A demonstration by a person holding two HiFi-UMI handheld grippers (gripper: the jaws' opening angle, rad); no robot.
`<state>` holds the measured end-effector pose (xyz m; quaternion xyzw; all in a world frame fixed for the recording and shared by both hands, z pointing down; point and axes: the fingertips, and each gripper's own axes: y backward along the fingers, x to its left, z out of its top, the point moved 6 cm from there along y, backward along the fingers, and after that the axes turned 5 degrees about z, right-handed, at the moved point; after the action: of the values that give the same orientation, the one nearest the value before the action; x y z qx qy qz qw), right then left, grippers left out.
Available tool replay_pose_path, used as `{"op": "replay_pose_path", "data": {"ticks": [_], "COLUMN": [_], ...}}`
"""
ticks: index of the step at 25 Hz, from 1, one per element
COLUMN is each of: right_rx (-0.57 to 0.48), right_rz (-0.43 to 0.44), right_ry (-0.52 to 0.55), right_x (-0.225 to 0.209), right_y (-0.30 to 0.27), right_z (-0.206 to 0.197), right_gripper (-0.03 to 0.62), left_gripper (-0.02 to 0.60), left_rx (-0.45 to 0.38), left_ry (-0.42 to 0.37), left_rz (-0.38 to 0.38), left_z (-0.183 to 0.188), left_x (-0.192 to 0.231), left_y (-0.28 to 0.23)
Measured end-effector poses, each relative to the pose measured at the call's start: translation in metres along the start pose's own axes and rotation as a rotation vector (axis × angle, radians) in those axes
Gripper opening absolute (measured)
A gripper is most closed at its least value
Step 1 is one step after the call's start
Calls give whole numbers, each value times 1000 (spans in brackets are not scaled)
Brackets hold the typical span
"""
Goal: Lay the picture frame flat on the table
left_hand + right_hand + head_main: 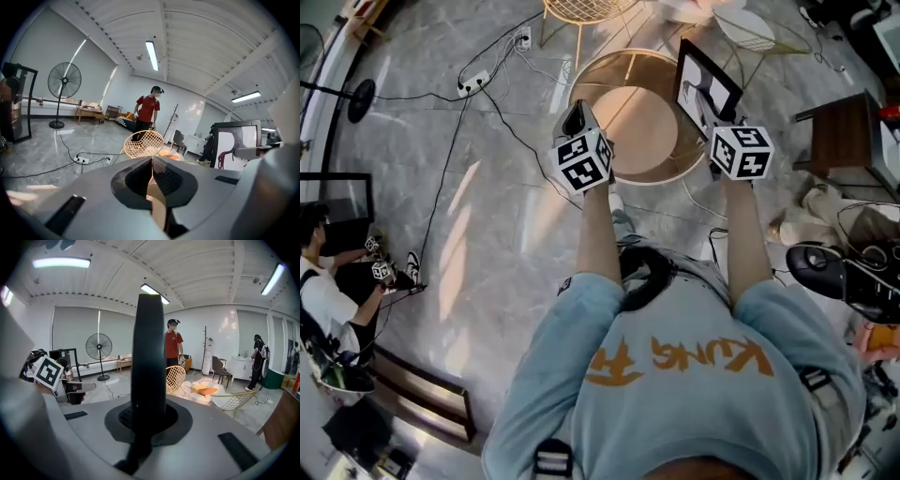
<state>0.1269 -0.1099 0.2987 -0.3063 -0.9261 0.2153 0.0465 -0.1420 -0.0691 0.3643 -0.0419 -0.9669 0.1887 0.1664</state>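
A grey marble floor (487, 216) fills the room under a white ribbed ceiling (187, 42) with strip lights. At the far left a person (328, 300) sits on the floor, with a standing fan (64, 80) behind. A power strip (473, 82) and its cables trail across the floor towards the round table (609, 66), whose wooden top lies bare.

The left gripper (152, 161) hangs over the table's left rim, its jaws pressed together with nothing between them. Beyond the table stand a wire chair (144, 144) and a person in a red shirt (147, 110).

The picture frame (705, 89) stands upright at the table's right edge, tilted, its picture facing the left gripper. The right gripper (148, 423) is clamped on the frame's black edge from below. Further right, a dark wooden side table (839, 131) and black bags (825, 267) crowd the floor.
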Motion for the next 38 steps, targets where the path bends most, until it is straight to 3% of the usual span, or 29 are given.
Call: {"op": "replay_pose_path", "data": {"ticks": [6, 15, 31, 38], "right_rx": [76, 166, 227, 284], "right_rz": [-15, -11, 37, 82], "right_ry": [20, -15, -250, -314], "right_x": [-10, -20, -66, -94], "right_y": [-49, -82, -110, -127], "right_z": [-1, -29, -123, -159], "right_gripper": [8, 8, 8, 8], "left_gripper": [21, 21, 21, 21], "left_rx": [64, 164, 376, 438], "left_ry": [28, 62, -149, -164], "left_rz": [-32, -47, -107, -111], "left_z": [-14, -51, -119, -147], "left_x": [2, 0, -53, -72], "left_y": [-52, -85, -126, -152]}}
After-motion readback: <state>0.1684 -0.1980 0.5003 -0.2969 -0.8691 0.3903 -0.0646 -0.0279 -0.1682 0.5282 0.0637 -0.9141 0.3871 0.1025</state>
